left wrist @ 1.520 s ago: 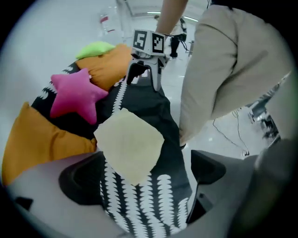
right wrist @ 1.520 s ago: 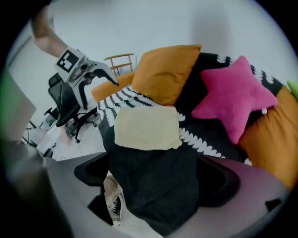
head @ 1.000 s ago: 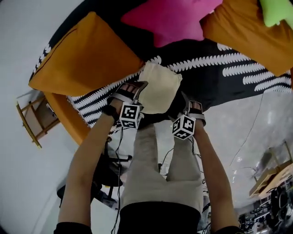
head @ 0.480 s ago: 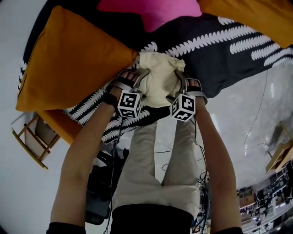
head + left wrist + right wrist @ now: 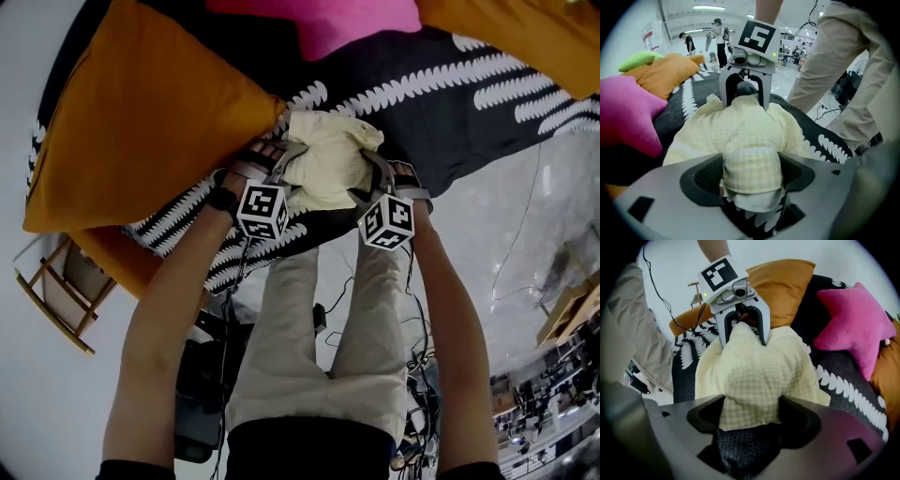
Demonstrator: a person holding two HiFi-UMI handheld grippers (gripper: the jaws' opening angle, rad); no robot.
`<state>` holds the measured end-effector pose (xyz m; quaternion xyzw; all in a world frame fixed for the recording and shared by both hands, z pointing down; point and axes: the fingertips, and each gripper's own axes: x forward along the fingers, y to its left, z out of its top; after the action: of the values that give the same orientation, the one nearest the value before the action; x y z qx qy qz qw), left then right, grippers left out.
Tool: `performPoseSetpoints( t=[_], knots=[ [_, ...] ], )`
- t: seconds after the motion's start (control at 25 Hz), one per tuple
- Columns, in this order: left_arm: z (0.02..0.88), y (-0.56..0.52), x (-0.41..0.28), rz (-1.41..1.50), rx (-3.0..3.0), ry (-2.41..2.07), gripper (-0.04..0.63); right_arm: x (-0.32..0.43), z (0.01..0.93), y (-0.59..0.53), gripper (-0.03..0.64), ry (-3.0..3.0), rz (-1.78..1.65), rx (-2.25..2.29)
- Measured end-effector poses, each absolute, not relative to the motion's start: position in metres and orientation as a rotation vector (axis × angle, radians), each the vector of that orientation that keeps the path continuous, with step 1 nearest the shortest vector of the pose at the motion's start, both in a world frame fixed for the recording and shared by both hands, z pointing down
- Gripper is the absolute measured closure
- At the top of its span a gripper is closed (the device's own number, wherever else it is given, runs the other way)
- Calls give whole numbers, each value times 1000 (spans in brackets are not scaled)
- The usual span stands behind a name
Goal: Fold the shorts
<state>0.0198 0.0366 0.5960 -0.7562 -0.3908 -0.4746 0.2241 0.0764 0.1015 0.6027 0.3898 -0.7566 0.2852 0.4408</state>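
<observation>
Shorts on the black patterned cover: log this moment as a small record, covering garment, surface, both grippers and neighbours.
garment: pale yellow checked fabric shorts, bunched between the grippers
surface: black cover with white leaf print
left gripper: jaws just closing, clamped on one end of the shorts
right gripper: jaws just closing, clamped on the opposite end
neighbours: orange cushion, pink star-shaped cushion

The head view's top edge cuts off the pink cushion beyond the shorts and the orange cushion left of them, and the left gripper view's people far behind them are too small to make out.
</observation>
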Motion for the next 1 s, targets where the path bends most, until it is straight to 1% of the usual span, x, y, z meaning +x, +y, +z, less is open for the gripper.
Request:
performPoseSetpoints(
  t=[0.04,0.08,0.12,0.2,0.36,0.52,0.6,0.72,0.8,0.92,1.0],
  knots=[
    [594,34,19,-1316,-2097,-1051,260,76,599,102,292,-1877,712,967],
    [592,33,19,-1324,-2106,-1021,318,76,596,104,398,-1876,717,963],
    [589,32,19,-1331,-2111,-993,361,75,593,106,464,-1874,724,957],
    [581,33,20,-1338,-2119,-950,395,74,585,108,499,-1868,756,966],
    [539,39,18,-1304,-2186,-956,408,72,540,113,523,-1943,871,986],
    [491,52,-12,-1246,-2230,-1034,408,39,493,127,523,-2063,977,895],
    [486,57,-20,-1233,-2238,-1027,408,31,488,131,523,-2079,979,870],
    [499,61,-10,-1280,-2266,-1016,405,45,505,135,523,-2072,1063,858],
    [514,52,3,-1266,-2259,-967,383,63,523,125,514,-2039,1093,907],
    [533,25,32,-1198,-2211,-831,351,99,542,98,460,-1949,955,1052],
    [539,5,55,-1208,-2207,-764,303,120,545,84,441,-1901,886,1125]
  ],
)
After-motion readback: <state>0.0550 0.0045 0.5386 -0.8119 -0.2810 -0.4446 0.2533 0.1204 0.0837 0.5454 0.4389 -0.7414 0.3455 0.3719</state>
